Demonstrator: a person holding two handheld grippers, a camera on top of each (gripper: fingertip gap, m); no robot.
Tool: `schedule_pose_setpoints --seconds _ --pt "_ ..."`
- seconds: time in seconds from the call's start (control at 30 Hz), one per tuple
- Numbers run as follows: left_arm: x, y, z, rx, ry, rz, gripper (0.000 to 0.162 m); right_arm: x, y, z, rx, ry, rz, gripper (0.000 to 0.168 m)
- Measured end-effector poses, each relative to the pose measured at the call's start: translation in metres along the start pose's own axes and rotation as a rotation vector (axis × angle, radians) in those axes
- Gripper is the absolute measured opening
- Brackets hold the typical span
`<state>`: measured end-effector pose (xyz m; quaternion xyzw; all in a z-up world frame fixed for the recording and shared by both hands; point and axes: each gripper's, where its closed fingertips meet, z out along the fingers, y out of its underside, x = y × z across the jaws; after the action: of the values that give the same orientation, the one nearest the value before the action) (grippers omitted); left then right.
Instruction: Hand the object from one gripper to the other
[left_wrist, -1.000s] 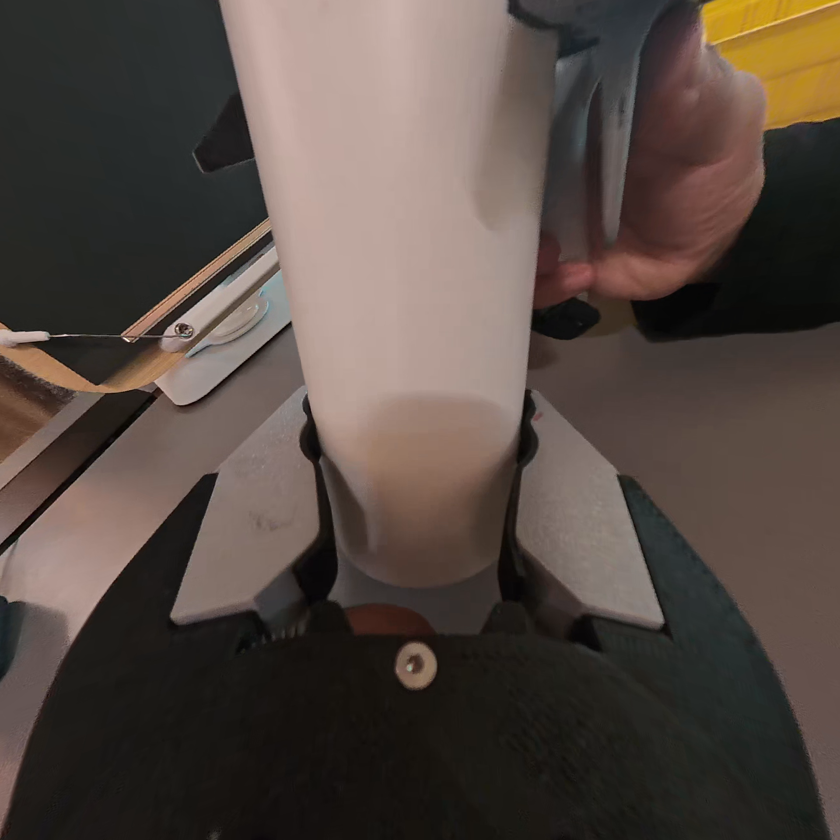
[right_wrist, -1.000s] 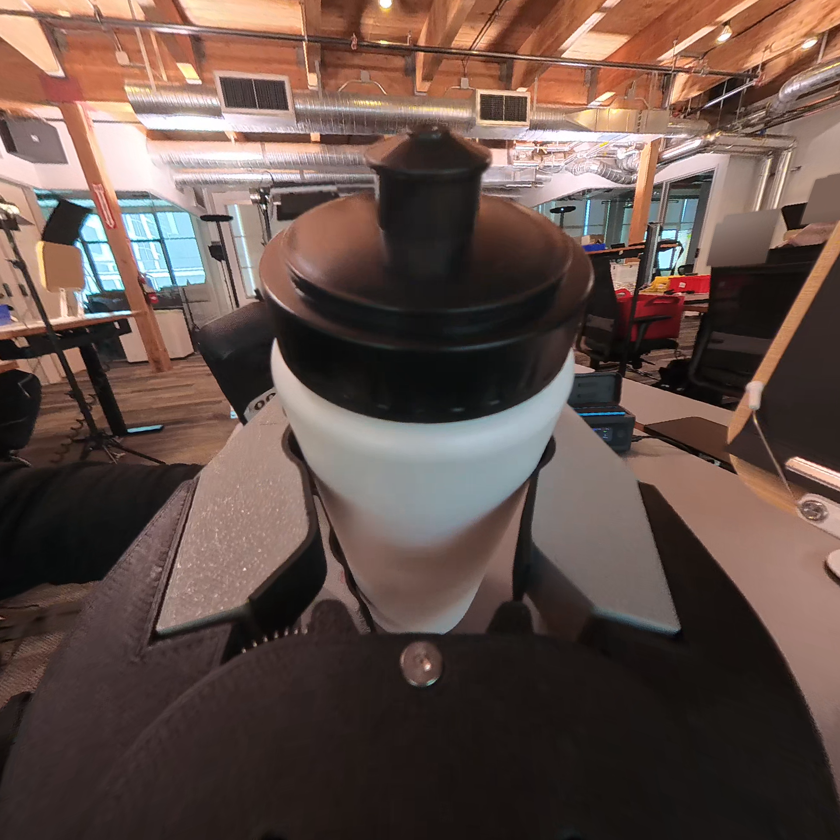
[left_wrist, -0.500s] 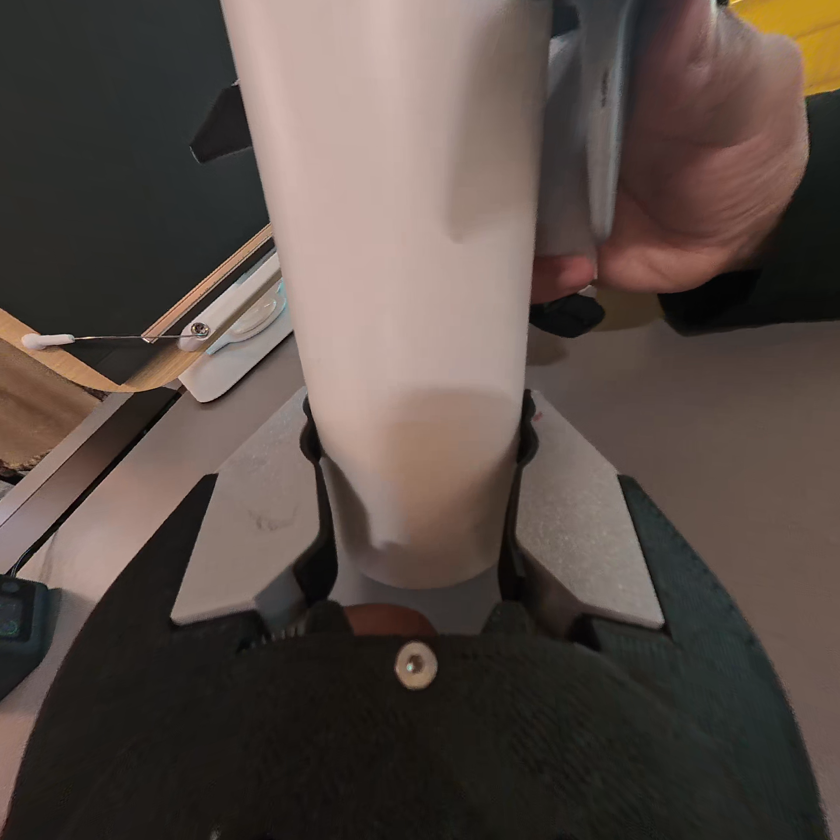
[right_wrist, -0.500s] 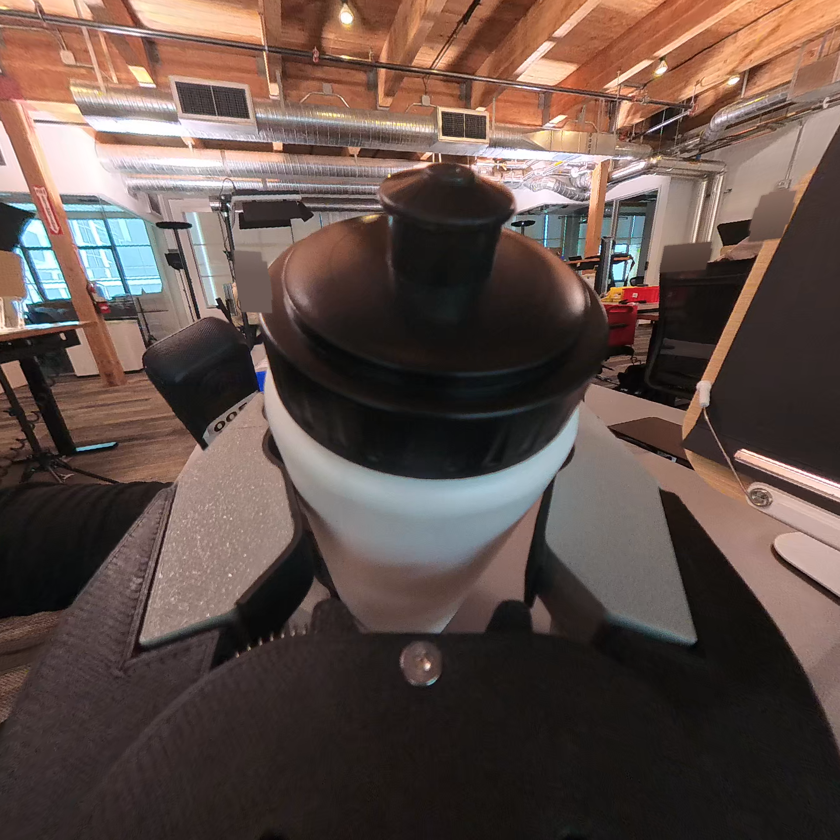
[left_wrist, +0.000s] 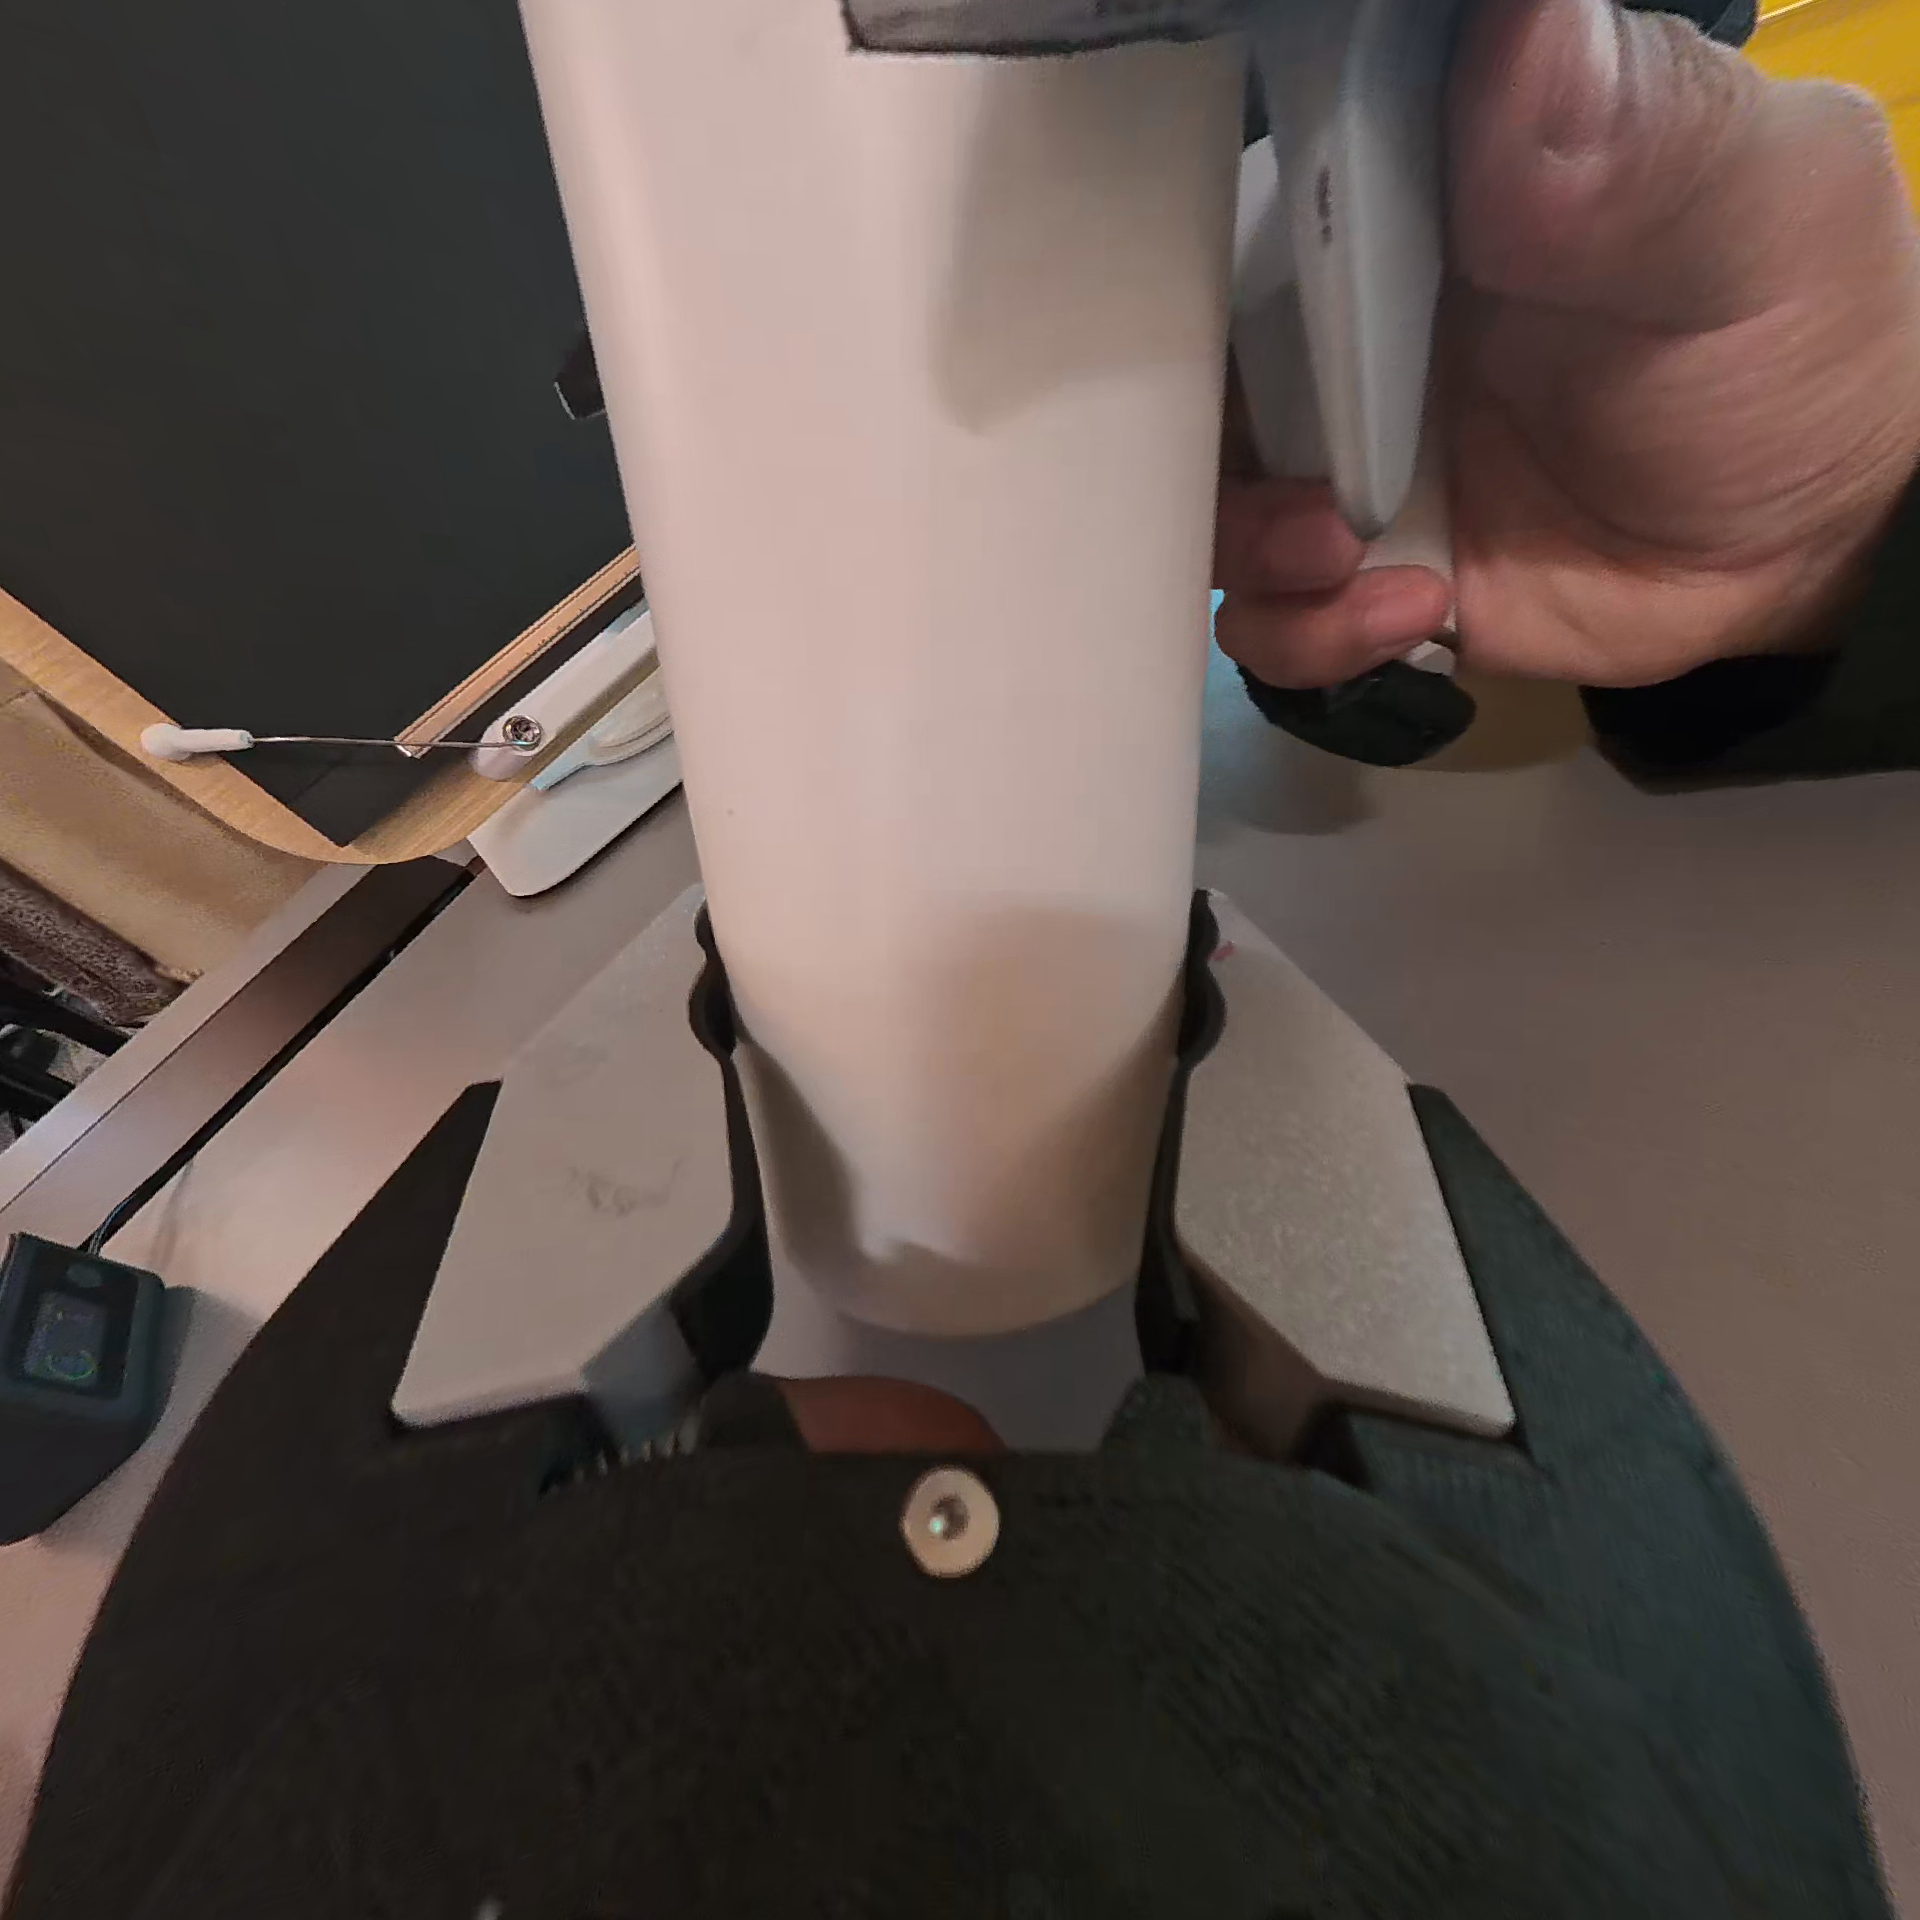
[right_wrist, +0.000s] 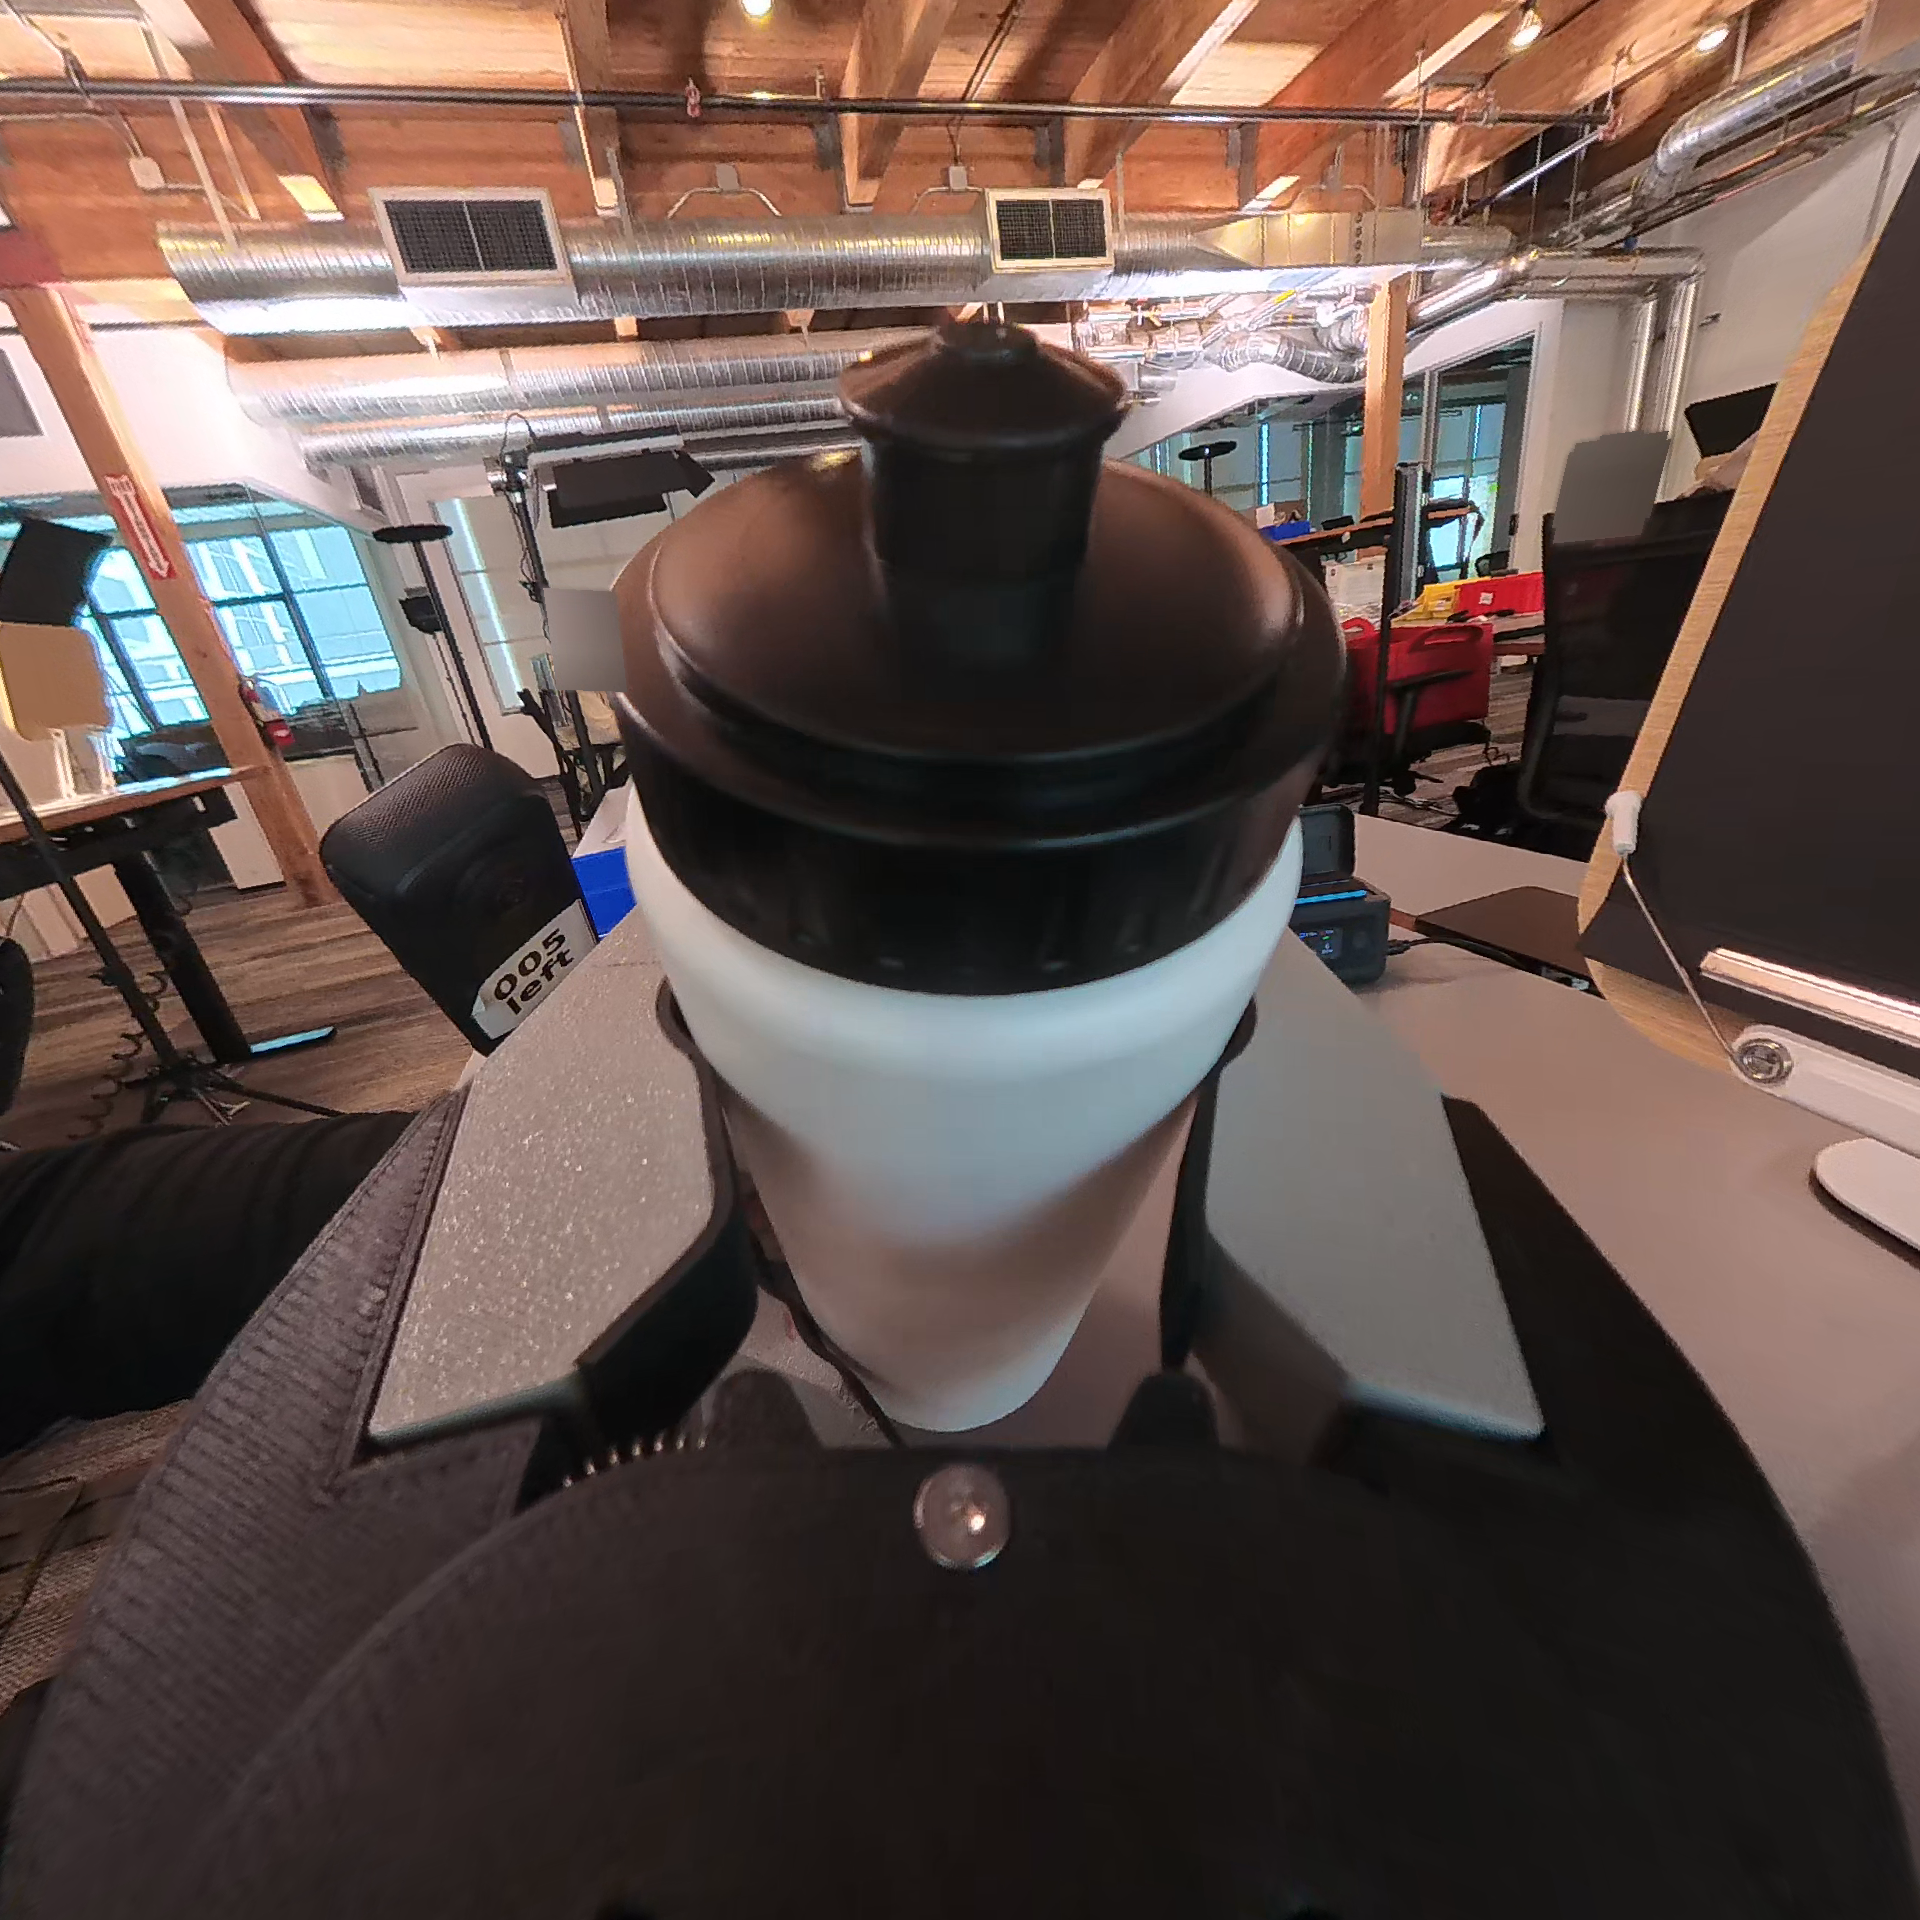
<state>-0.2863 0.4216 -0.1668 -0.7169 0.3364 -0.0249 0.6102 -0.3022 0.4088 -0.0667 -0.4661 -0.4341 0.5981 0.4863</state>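
Mid-handover: my left hand-held gripper (left_wrist: 951, 1122) clamps the white bottle (left_wrist: 914, 582) at its base, right hand-held gripper (right_wrist: 961, 1195) clamps its neck. Left to do: one lets go.

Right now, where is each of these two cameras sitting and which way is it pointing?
Left wrist view: on the left gripper, looking along its fingers, angled down at the grey desk; it sees the white bottle body held between them and the person's hand on the other gripper's handle.
Right wrist view: on the right gripper, looking out across the office and up toward the wooden ceiling; its fingers clamp the bottle below the black cap, a dark sleeve at left.
Shared: the bottle, gripped at both ends, and the desk.
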Motion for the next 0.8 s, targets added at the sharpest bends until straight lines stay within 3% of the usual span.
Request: schedule_pose_setpoints --seconds 0.47,0.57,0.67,0.8 --pt "-0.003 -0.004 -0.004 0.027 0.020 -0.069 0.083 0.005 -0.016 -0.009 0.057 0.037 -0.017 0.096" --pt "-0.006 -0.002 -0.006 0.022 0.035 -0.102 0.090 0.017 -0.026 -0.019 0.093 0.076 0.036 0.097" --pt "-0.010 0.009 -0.009 -0.035 0.006 0.003 0.092 0.029 -0.041 -0.033 0.172 0.068 0.150 0.096" --pt "-0.012 0.025 -0.005 -0.114 -0.065 0.170 0.090 0.022 -0.057 -0.044 0.232 -0.086 0.292 0.096"
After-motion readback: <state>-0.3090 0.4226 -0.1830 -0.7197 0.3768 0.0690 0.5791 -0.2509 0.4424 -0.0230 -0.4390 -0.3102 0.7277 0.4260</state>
